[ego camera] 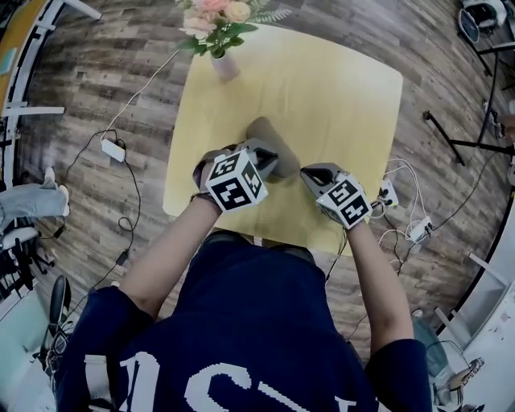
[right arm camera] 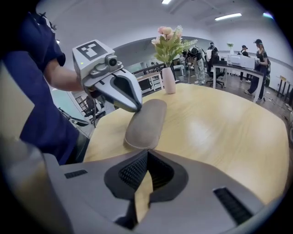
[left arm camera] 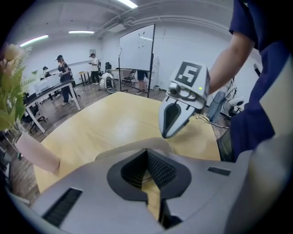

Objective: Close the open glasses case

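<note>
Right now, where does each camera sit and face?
Head view: on the person's head, looking steeply down at table, glasses case; forearms, left gripper, right gripper show.
Left gripper view: on that gripper, facing over the case toward the right gripper; own jaws shut.
Right gripper view: on that gripper, facing case, left gripper, vase; own jaws shut.
All three share the case.

Work surface: square pale-wood table (ego camera: 338,88) with rounded corners.
We find two items directly on it. A taupe oblong glasses case (ego camera: 272,138) lies flat near the middle. A pink vase (ego camera: 224,66) of flowers (ego camera: 216,18) stands upright at the far left edge, well apart from the case.
</note>
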`<state>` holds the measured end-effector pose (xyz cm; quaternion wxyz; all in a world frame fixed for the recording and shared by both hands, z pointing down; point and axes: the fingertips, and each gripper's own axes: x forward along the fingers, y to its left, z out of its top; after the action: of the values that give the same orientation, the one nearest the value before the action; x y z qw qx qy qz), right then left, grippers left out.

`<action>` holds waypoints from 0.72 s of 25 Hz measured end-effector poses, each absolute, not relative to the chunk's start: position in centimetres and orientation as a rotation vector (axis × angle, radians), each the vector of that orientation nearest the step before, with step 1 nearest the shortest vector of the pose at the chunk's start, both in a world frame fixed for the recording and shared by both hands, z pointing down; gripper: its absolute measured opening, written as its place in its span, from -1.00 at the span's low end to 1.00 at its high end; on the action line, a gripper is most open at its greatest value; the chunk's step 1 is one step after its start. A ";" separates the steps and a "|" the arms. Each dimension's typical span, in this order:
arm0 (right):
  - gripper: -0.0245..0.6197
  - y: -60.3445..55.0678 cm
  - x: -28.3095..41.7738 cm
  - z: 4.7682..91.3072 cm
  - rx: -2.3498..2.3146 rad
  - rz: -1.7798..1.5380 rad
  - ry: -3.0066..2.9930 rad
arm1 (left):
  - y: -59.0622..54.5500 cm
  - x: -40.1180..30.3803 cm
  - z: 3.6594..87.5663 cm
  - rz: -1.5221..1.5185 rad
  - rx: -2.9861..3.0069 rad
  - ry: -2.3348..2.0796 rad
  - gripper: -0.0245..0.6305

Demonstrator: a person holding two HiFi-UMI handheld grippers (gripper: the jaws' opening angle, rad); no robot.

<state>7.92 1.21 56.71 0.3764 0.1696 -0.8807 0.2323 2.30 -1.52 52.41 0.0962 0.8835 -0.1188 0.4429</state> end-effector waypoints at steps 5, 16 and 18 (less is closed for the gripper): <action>-0.85 5.9 3.9 56.6 0.352 0.680 -2.314 | -1.3 2.1 52.2 1.265 2.601 -0.439 -0.89; -0.85 6.9 3.3 56.7 0.264 0.557 -2.338 | -0.7 2.8 52.7 1.298 2.648 -0.370 -0.89; -0.85 6.7 4.0 56.5 0.272 0.556 -2.332 | -0.8 3.0 52.7 1.284 2.642 -0.360 -0.89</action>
<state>4.02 6.74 56.53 0.3563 0.1053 -0.9031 0.2153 3.00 -0.75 52.66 0.0910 0.8890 -0.1213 0.4322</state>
